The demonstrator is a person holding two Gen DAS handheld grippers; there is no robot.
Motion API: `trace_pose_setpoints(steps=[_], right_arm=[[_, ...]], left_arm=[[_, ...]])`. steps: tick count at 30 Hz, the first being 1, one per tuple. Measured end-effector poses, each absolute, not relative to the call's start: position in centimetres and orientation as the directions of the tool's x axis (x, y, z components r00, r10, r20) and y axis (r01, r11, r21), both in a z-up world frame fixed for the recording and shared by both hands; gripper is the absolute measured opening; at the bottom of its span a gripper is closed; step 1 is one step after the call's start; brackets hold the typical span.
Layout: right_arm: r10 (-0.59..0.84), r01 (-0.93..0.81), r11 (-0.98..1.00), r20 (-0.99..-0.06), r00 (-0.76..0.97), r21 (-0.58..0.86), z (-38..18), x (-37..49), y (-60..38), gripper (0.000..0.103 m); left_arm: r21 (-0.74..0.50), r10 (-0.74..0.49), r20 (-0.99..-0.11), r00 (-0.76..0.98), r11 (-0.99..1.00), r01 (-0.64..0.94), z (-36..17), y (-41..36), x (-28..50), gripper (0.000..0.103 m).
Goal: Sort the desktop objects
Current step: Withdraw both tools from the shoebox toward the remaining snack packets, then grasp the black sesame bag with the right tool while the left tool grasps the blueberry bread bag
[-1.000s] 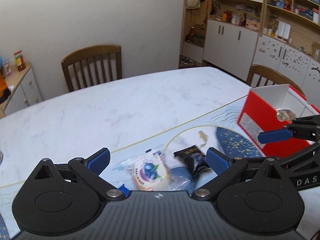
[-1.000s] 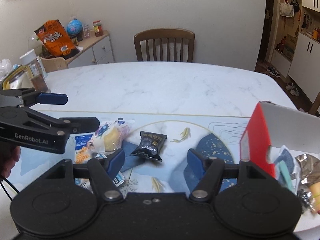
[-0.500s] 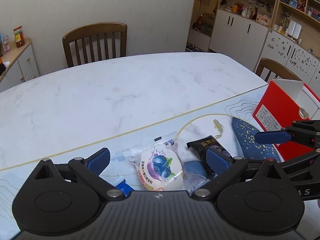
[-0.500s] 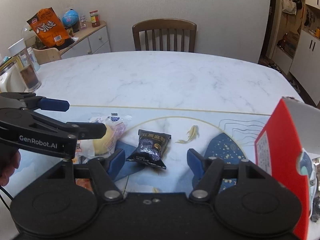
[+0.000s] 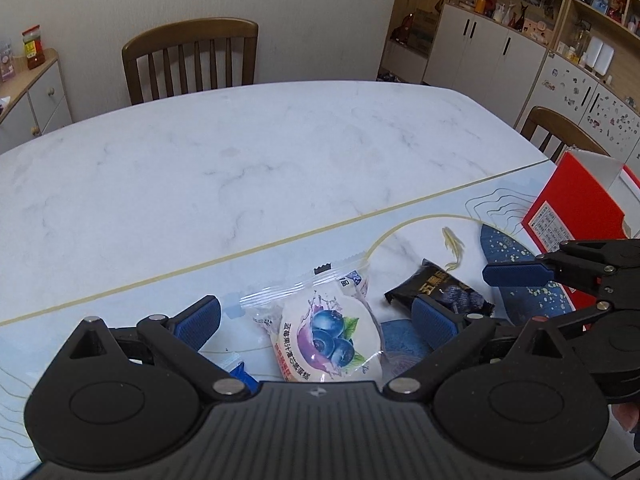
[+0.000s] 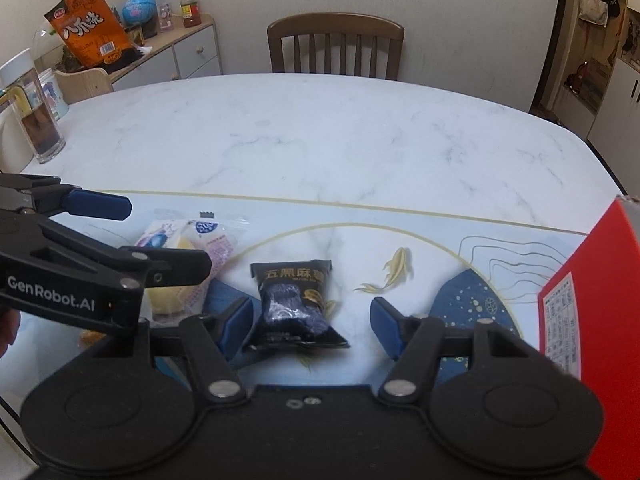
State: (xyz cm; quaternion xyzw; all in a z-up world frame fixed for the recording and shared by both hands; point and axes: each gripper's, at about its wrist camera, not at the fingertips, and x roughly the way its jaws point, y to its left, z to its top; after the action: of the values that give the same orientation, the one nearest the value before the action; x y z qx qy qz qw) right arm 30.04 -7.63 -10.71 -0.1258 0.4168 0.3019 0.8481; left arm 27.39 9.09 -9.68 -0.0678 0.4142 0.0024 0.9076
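Closing your right gripper (image 6: 312, 320), jaws narrowing but still spread around the black packet (image 6: 298, 300) on the mat, risks bumping your left gripper (image 5: 316, 322), spread over the blueberry bun (image 5: 326, 340) alongside.

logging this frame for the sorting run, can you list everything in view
black packet: 1, black, on mat between right gripper's open fingers
blueberry packet: 1, clear with blue fruit, on mat between left gripper's open fingers
red box: 1, red and white, right edge of mat
mat: 1, pale with blue and gold fish print, near table edge
table: 1, white marble
chairs: 2, brown, beyond table
jar: 1, clear, table's left
left gripper: 1, black, blue pads, open
right gripper: 1, same, open, jaws just closing
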Motion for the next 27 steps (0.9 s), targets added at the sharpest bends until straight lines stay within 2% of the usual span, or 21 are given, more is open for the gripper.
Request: trace_pose_setpoints(steps=[6,8,14,22,24,25,27], right_arm=[[0.402,-0.628,0.777,-0.799,0.447,0.04,-11.5,30.6,-7.4,0.055],[0.4,-0.628,0.777,-0.803,0.442,0.041,-11.7,30.8,-7.4,0.052],[0.402,-0.636,0.771,-0.803,0.439,0.038,-12.0,31.1,-7.5,0.052],[0.407,-0.625,0.779,-0.8,0.441,0.052,-12.0,31.6,-8.0,0.05],[0.409,-0.618,0.784,-0.798,0.442,0.06,-11.9,31.8,-8.1,0.048],[0.412,-0.616,0.785,-0.797,0.442,0.065,-11.9,31.8,-8.2,0.042],[0.413,-0.613,0.787,-0.795,0.445,0.066,-11.7,31.8,-8.1,0.041]], left_arm=[[-0.13,-0.059,-0.761,0.646,0.99,-0.062,-10.4,9.1,27.8,0.101],[-0.129,-0.059,-0.763,0.643,0.99,-0.062,-10.5,9.2,27.8,0.097],[-0.133,-0.067,-0.766,0.64,0.99,-0.055,-10.7,9.2,27.9,0.088],[-0.133,-0.08,-0.778,0.623,0.99,-0.04,-11.3,9.0,28.1,0.071],[-0.123,-0.08,-0.776,0.626,0.992,-0.027,-11.2,8.8,28.2,0.065],[-0.117,-0.078,-0.775,0.628,0.993,-0.022,-11.2,8.7,28.2,0.064],[-0.111,-0.076,-0.774,0.629,0.994,-0.017,-11.1,8.5,28.2,0.063]])
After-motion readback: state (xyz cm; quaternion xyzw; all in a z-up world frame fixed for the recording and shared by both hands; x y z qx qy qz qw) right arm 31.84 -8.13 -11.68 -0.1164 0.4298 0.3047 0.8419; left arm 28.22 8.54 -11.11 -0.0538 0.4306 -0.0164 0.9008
